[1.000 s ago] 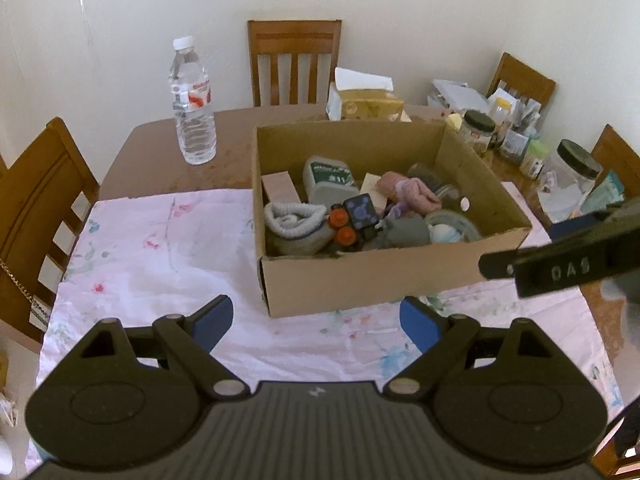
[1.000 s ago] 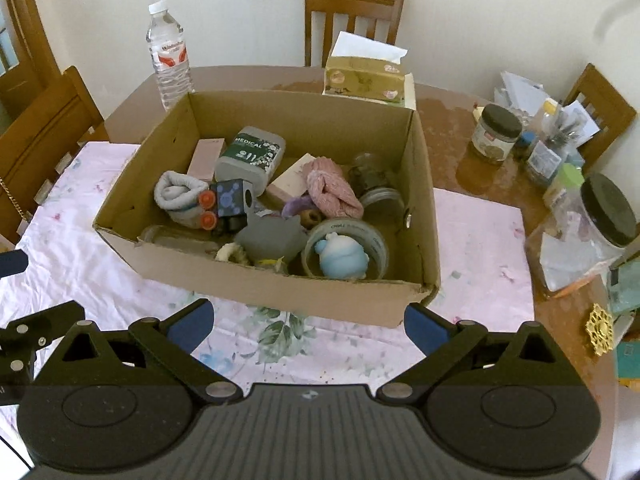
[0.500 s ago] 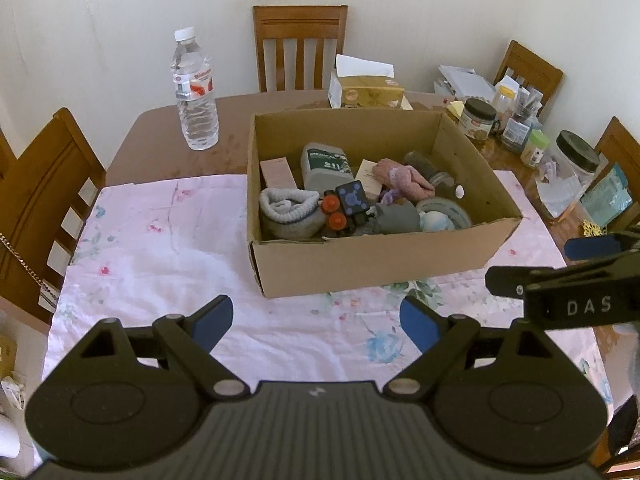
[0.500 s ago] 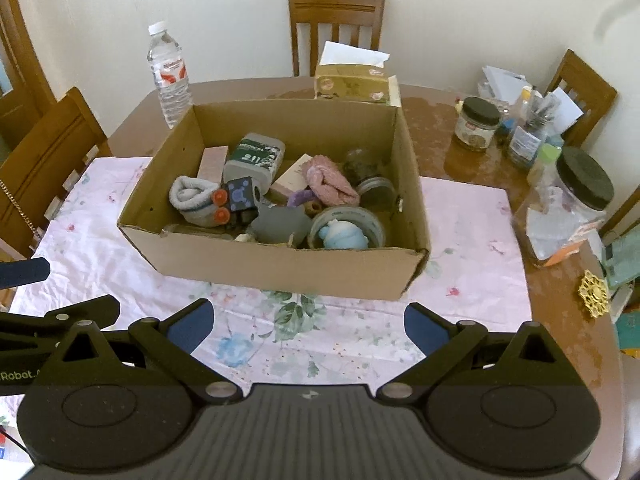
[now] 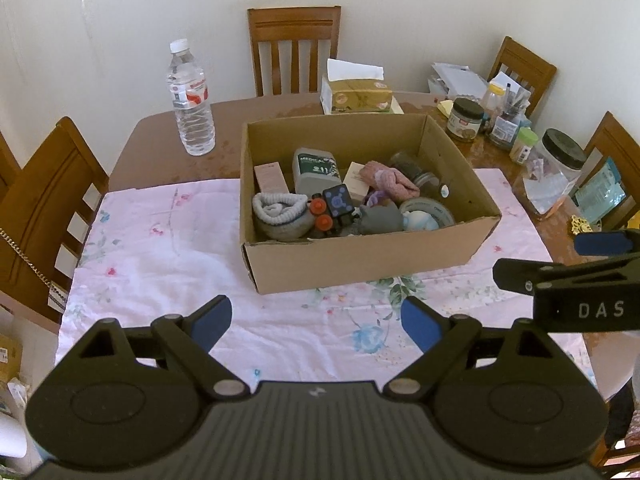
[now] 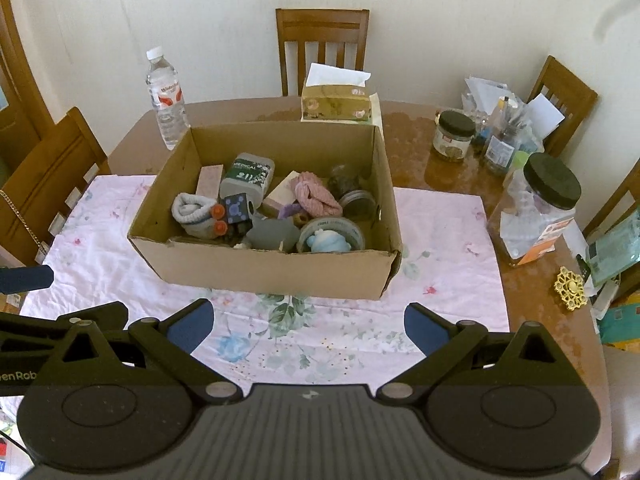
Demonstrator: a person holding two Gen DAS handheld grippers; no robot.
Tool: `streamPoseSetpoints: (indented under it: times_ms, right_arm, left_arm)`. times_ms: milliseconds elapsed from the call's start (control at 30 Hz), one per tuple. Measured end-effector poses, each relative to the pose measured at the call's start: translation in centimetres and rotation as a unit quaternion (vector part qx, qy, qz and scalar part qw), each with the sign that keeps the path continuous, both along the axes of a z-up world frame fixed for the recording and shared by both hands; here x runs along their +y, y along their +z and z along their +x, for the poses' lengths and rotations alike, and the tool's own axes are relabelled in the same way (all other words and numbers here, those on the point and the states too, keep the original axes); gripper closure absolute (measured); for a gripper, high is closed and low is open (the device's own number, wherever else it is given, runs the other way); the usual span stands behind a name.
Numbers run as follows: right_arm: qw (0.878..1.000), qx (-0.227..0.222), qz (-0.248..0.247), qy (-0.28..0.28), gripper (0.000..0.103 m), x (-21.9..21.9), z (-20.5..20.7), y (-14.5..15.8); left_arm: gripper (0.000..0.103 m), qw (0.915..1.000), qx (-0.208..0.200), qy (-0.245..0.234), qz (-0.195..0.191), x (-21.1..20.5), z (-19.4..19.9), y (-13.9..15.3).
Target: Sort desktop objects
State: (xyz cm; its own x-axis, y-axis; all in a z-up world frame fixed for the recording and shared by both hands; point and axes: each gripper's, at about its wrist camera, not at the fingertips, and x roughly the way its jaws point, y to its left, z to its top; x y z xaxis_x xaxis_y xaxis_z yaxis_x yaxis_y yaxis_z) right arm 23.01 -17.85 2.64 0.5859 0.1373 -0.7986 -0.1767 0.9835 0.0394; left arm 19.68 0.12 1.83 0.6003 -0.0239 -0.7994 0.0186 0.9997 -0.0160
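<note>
Open brown cardboard box (image 6: 276, 272) crammed with small objects, both hand-held grippers (image 5: 316, 324) (image 6: 309, 326) spread, empty

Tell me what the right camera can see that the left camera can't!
Only the right camera shows the whole gold ornament on the bare table and the left gripper's side. Only the left camera shows the right gripper's side, marked DAS. Both show the cardboard box full of things, the water bottle, the tissue box, the black-lidded jar and the pink flowery cloth.
</note>
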Motion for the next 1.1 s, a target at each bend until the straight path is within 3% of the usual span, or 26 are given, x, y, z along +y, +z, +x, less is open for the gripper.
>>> streamPoseSetpoints:
  times_ms: [1100]
  right_arm:
    - [1.000,-0.021,0.002,0.001,0.000,0.3,-3.0,2.2]
  left_arm:
    - [0.011,0.9999,-0.011,-0.003,-0.005,0.0,-1.9,1.6]
